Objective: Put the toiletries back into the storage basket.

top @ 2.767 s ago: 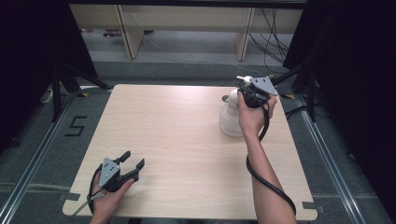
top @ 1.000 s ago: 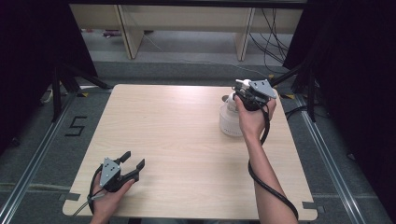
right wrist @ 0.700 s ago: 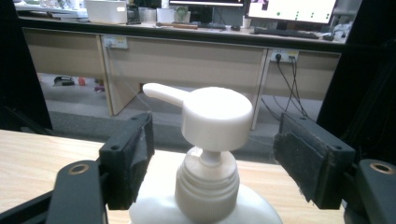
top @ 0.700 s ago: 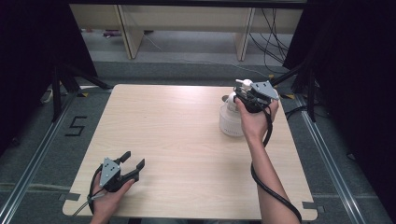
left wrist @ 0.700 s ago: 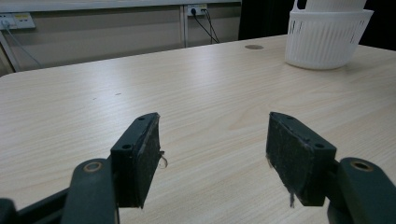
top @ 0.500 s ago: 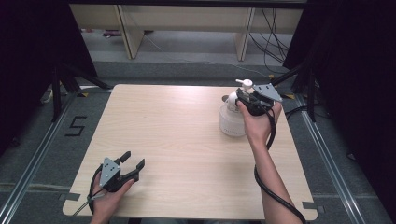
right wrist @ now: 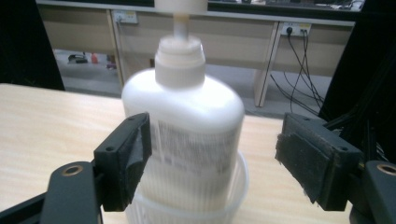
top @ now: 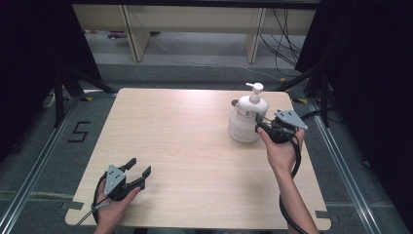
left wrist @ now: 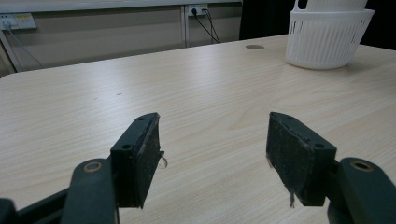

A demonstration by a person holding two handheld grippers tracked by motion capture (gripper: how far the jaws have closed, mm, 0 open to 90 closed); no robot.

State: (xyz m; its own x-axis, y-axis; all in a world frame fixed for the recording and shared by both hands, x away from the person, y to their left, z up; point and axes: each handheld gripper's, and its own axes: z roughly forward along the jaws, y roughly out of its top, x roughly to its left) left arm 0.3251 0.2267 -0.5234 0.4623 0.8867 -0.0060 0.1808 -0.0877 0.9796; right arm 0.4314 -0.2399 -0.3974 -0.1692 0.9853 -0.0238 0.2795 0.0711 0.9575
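White pump bottle (top: 250, 109) stands upright in a ribbed white basket (top: 242, 130), right of centre on the wooden table (top: 185, 156). Right gripper (top: 261, 124) just beside it, forearm rising from the lower right, jaws just opened wide, gripping nothing. Left gripper (top: 139, 168) lower left, jaws apart, empty

Two black fingers (left wrist: 140, 158) are held wide apart above the wooden counter (left wrist: 196, 88); a white slotted basket (left wrist: 329, 37) is seen far right.
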